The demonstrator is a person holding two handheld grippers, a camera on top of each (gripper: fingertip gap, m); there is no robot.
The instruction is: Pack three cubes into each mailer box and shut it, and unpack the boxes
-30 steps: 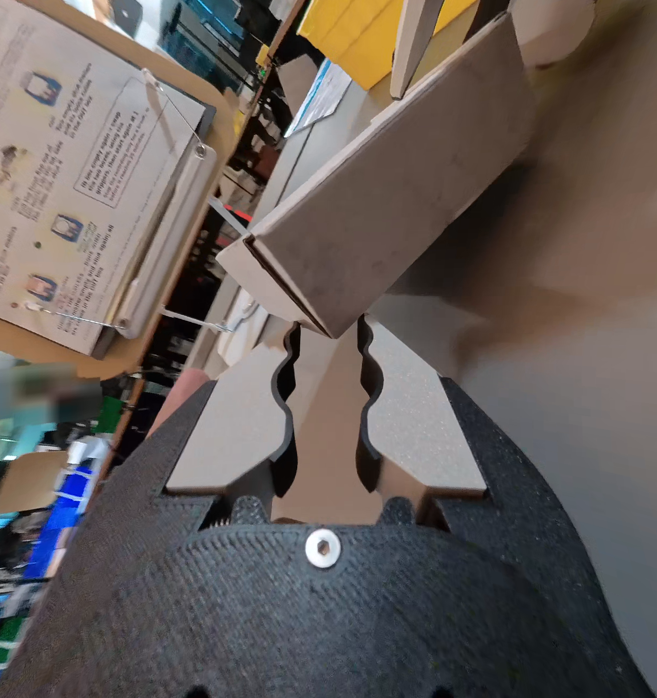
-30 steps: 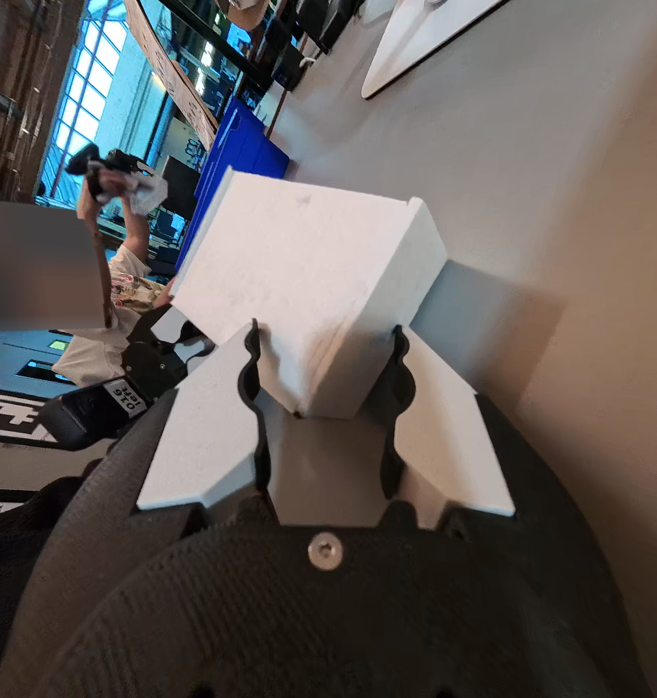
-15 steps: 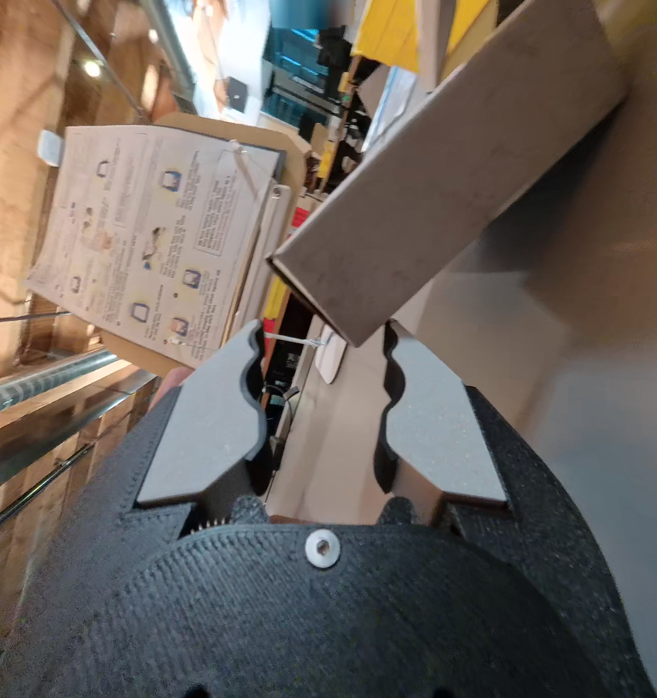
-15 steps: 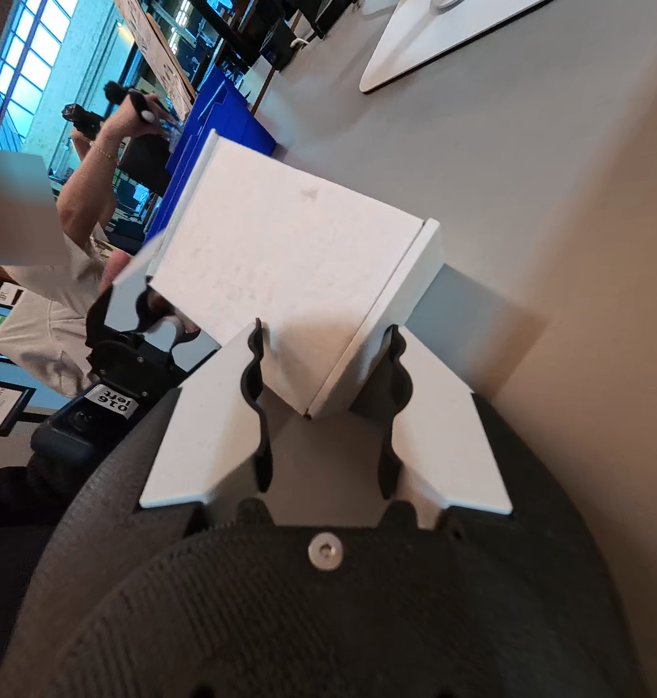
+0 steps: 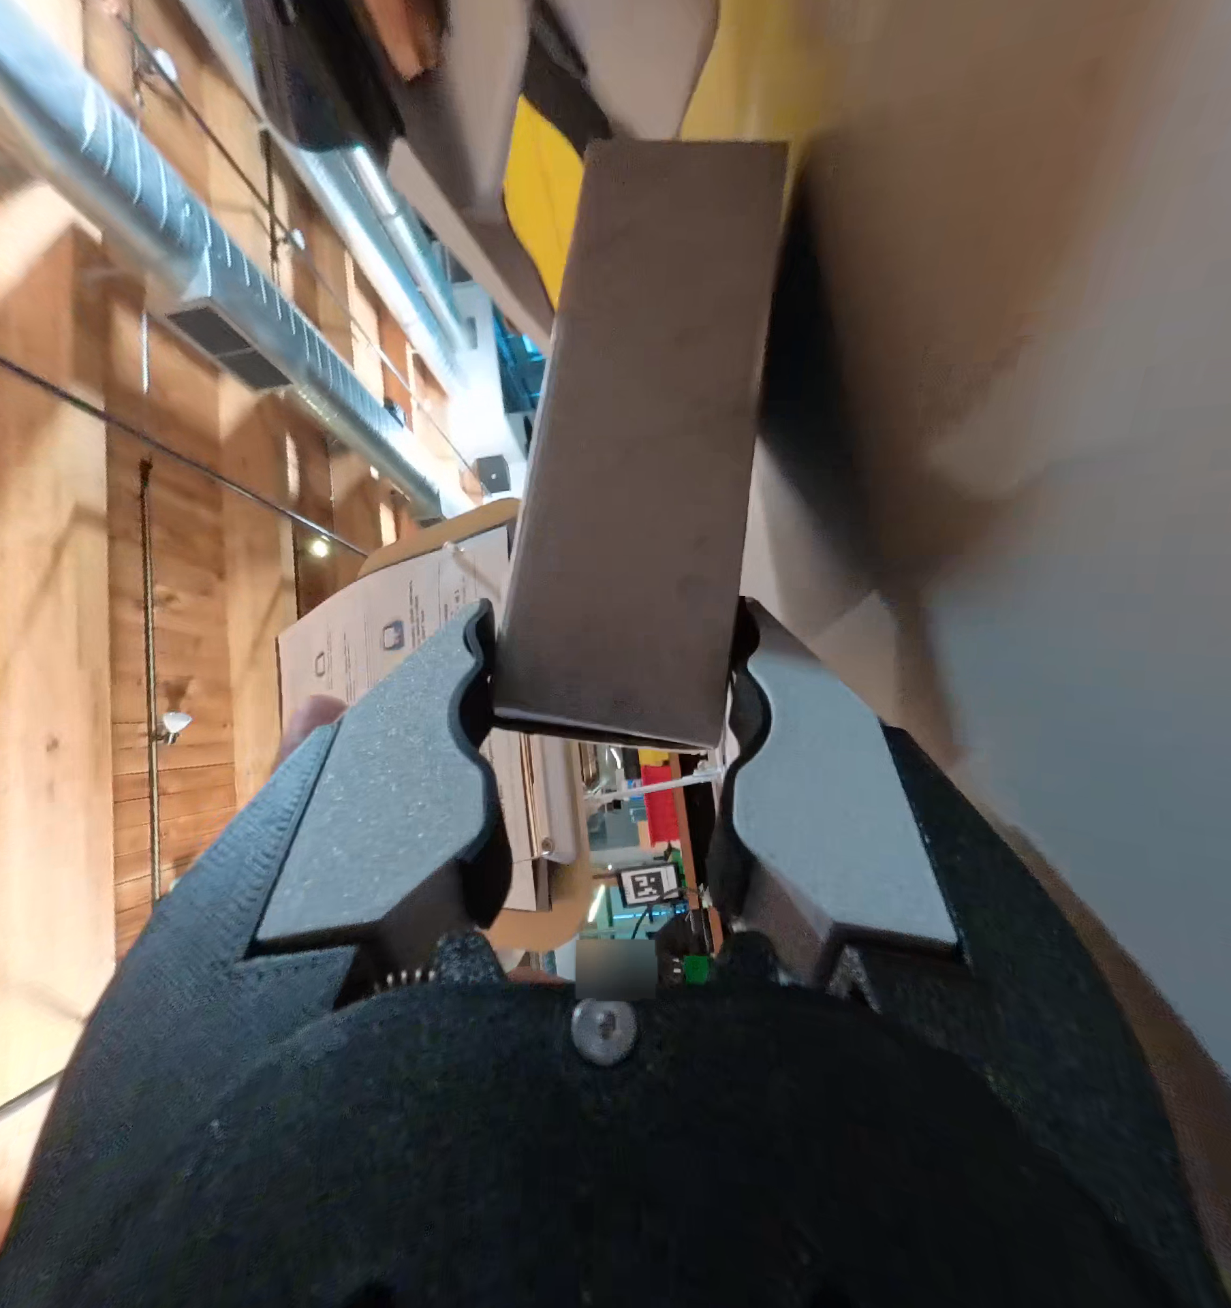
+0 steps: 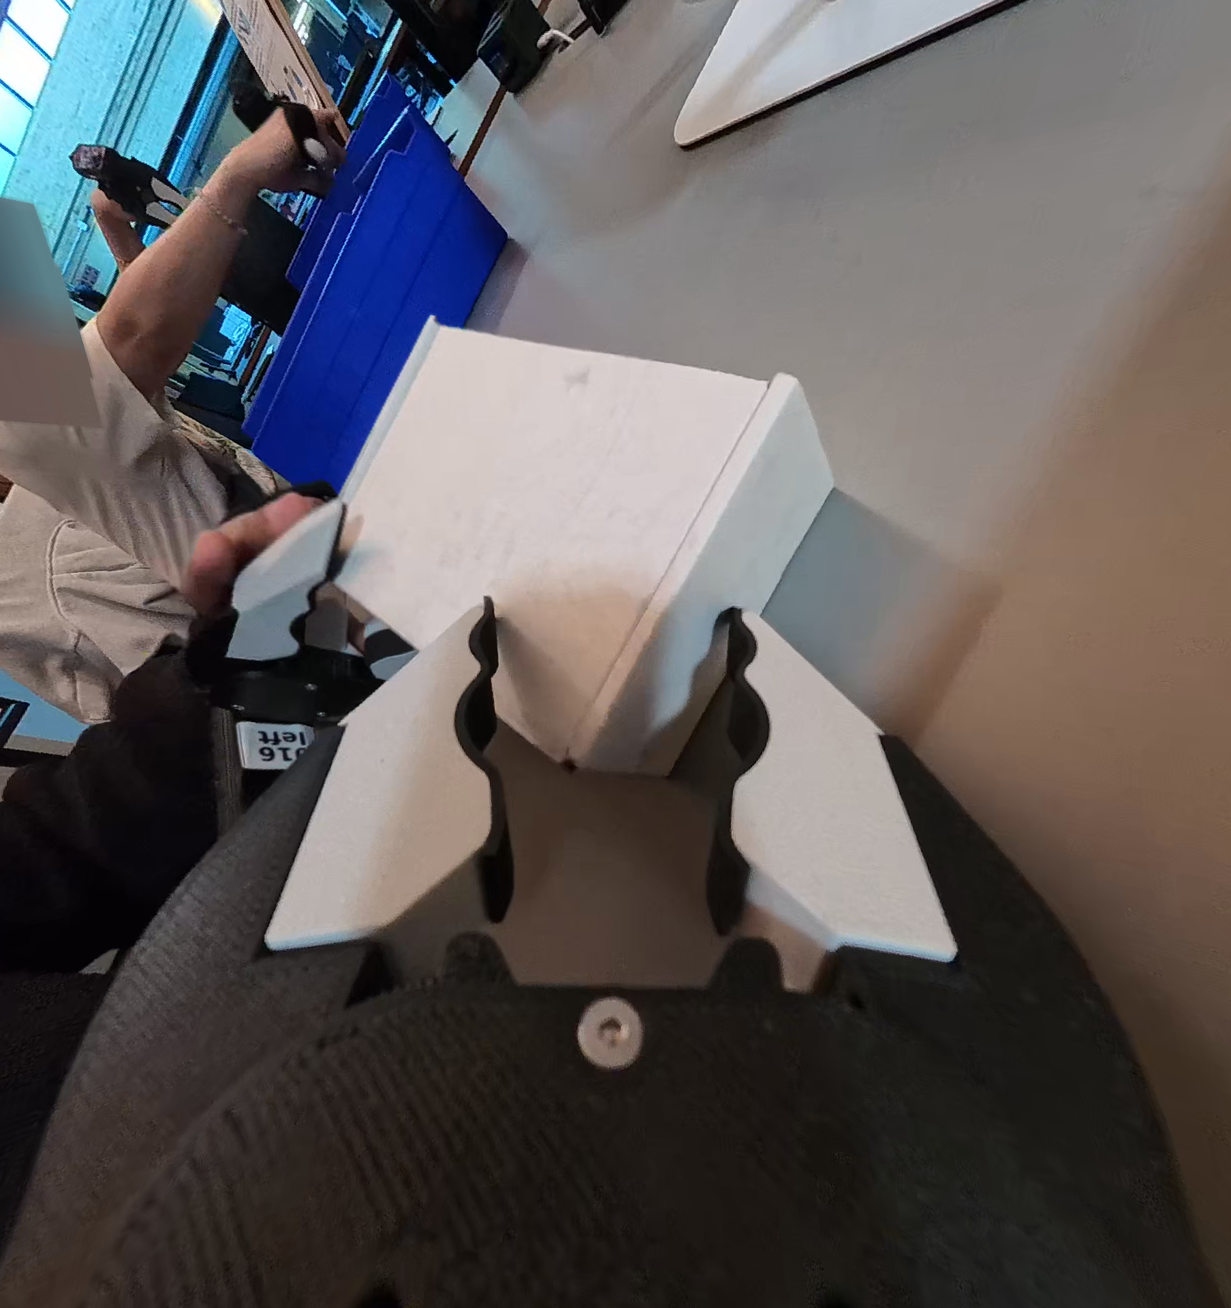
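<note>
The box [image 6: 563,509] is white, smooth card with flat sides and sharp edges. It is shut and tilted up off the grey worktop [image 6: 952,297], one end resting on it. The left tongs [image 5: 609,679] have rough grey fingers [image 5: 386,771] with wavy black edges. They pinch one end of the box, which fills the gap between them. The right tongs [image 6: 609,679] are spread wide. A near corner of the box pokes between them. Whether it touches them, I cannot tell.

Closed white mailer box [image 6: 563,509] on grey counter [image 6: 952,283], near corner between spread right gripper [image 6: 609,623] fingers [image 6: 400,778], left gripper [image 6: 315,566] at its far-left edge
</note>
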